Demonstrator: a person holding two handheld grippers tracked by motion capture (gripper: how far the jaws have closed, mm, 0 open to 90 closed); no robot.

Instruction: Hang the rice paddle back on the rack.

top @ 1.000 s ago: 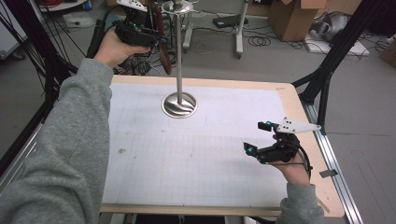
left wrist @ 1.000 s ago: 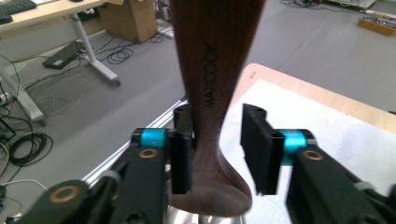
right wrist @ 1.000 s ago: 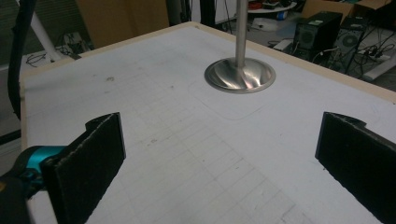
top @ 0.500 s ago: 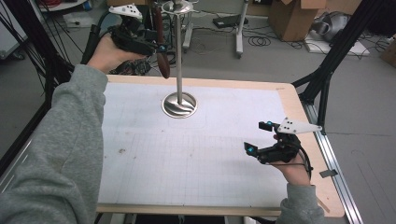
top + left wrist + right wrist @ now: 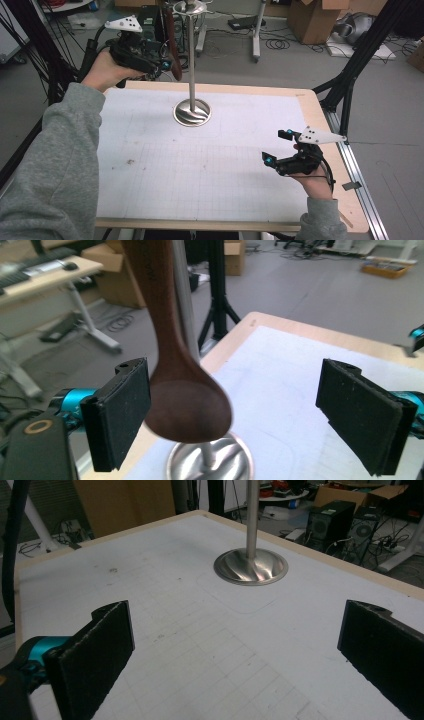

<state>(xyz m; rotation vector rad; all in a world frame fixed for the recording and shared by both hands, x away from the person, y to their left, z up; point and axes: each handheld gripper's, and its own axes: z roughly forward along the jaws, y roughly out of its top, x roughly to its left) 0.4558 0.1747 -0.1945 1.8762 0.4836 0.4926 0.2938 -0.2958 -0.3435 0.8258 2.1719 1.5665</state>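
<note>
A dark wooden spoon [image 5: 173, 49] hangs bowl-down beside the pole of a metal stand [image 5: 192, 113] at the back of the table. My left gripper [image 5: 166, 65] is raised at the back left, just left of the pole. Its jaws have just been opening. In the left gripper view the spoon's bowl [image 5: 187, 407] hangs between the wide-apart pads, close to the left one, and neither pad presses on it. My left gripper [image 5: 240, 415] is open. Low over the mat at the right, my right gripper [image 5: 278, 146] is open with nothing between its pads [image 5: 95, 655].
A white gridded mat [image 5: 210, 165] covers the wooden table, with a small brown speck at its left. Black frame struts [image 5: 350, 75] rise off the right and left edges. On the floor behind are cardboard boxes [image 5: 312, 20], cables and desk legs.
My left gripper has moved left and a little down, away from the pole, and its jaws have spread. The spoon stays hanging by the pole. The right gripper has kept still.
</note>
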